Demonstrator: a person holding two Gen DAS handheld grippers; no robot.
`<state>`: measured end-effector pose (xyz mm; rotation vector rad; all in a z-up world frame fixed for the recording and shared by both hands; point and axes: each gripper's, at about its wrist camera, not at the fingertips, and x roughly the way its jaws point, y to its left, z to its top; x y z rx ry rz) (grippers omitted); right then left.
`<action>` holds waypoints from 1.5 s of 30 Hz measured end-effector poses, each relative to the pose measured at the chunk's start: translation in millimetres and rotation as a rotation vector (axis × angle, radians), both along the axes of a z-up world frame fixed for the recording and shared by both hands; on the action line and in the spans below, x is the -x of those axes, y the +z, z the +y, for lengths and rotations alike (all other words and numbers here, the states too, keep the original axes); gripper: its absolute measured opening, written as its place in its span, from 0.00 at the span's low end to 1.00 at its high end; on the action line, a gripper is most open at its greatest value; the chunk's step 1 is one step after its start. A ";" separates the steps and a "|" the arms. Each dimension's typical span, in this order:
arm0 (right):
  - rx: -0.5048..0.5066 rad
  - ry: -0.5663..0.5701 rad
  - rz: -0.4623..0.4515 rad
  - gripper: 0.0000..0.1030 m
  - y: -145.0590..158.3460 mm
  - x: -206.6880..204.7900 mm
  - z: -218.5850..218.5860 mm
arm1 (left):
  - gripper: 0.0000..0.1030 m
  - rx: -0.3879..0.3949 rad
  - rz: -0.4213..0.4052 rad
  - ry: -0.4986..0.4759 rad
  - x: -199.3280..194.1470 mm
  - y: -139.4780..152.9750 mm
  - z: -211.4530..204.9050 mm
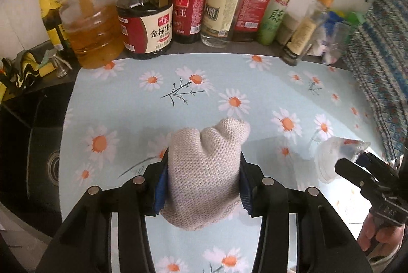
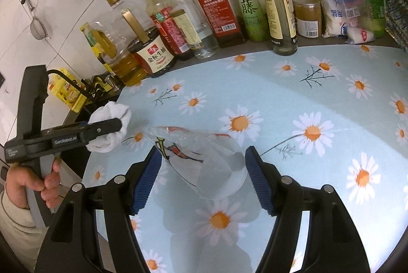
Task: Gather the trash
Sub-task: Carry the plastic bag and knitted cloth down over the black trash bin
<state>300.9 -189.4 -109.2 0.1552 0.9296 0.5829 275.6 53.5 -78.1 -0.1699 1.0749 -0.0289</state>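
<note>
While the left claw (image 1: 204, 181) squeezes a bunched, nubbly knit cloth (image 1: 204, 171) between its ribbed blue pads (image 1: 160, 186), the right claw (image 2: 204, 171) stands wide around a crumpled clear plastic wrapper (image 2: 204, 158), glossy with red and black print. The wrapper sits between the jaws, nearer the left pad, above the smooth daisy-printed tabletop (image 2: 293, 99). Glass and plastic bottles (image 2: 211, 5) line the wall behind.

Both grippers: matte black plastic w/ ribbed blue pads (image 2: 149, 182) & round silver screws (image 1: 267, 181). Left gripper (image 2: 122, 124) has white lettering, black cable (image 2: 68, 80), grey handle. Bare hand (image 2: 28, 183), cream sleeve (image 2: 12, 224).
</note>
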 end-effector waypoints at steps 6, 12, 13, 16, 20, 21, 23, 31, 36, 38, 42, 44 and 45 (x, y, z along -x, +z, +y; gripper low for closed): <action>0.012 -0.022 -0.047 0.66 16.1 36.1 12.0 | 0.42 0.025 -0.048 -0.035 39.2 14.7 6.2; 0.012 -0.029 -0.071 0.66 27.2 82.6 27.2 | 0.42 0.041 -0.089 -0.070 81.1 24.8 11.8; 0.014 -0.025 -0.079 0.66 29.3 92.2 31.1 | 0.42 0.044 -0.098 -0.074 90.1 27.1 13.5; 0.019 -0.017 -0.084 0.66 32.1 114.0 41.5 | 0.42 0.053 -0.116 -0.085 113.1 30.8 17.3; 0.023 -0.007 -0.090 0.66 33.5 150.8 56.9 | 0.42 0.064 -0.131 -0.098 145.2 33.6 23.8; 0.025 -0.005 -0.089 0.66 33.2 159.5 60.9 | 0.42 0.067 -0.134 -0.100 153.7 33.7 26.3; 0.027 -0.003 -0.090 0.66 31.6 178.0 69.1 | 0.42 0.071 -0.137 -0.104 169.1 32.9 30.6; 0.040 -0.017 -0.072 0.66 19.1 232.1 89.6 | 0.42 0.093 -0.114 -0.131 222.8 12.6 41.7; 0.050 -0.013 -0.034 0.66 2.6 258.1 98.4 | 0.42 0.119 -0.071 -0.127 247.2 -9.4 46.1; 0.056 -0.010 -0.017 0.66 -5.8 265.1 101.2 | 0.42 0.125 -0.049 -0.126 255.1 -19.0 46.8; 0.068 0.011 0.016 0.66 -25.2 275.8 107.6 | 0.42 0.124 -0.006 -0.129 270.6 -40.4 48.1; 0.093 0.029 0.019 0.66 -35.3 280.3 112.1 | 0.42 0.128 0.019 -0.122 275.2 -53.3 49.5; 0.095 0.034 0.032 0.66 -41.3 281.4 112.9 | 0.42 0.130 0.034 -0.116 277.2 -60.1 50.2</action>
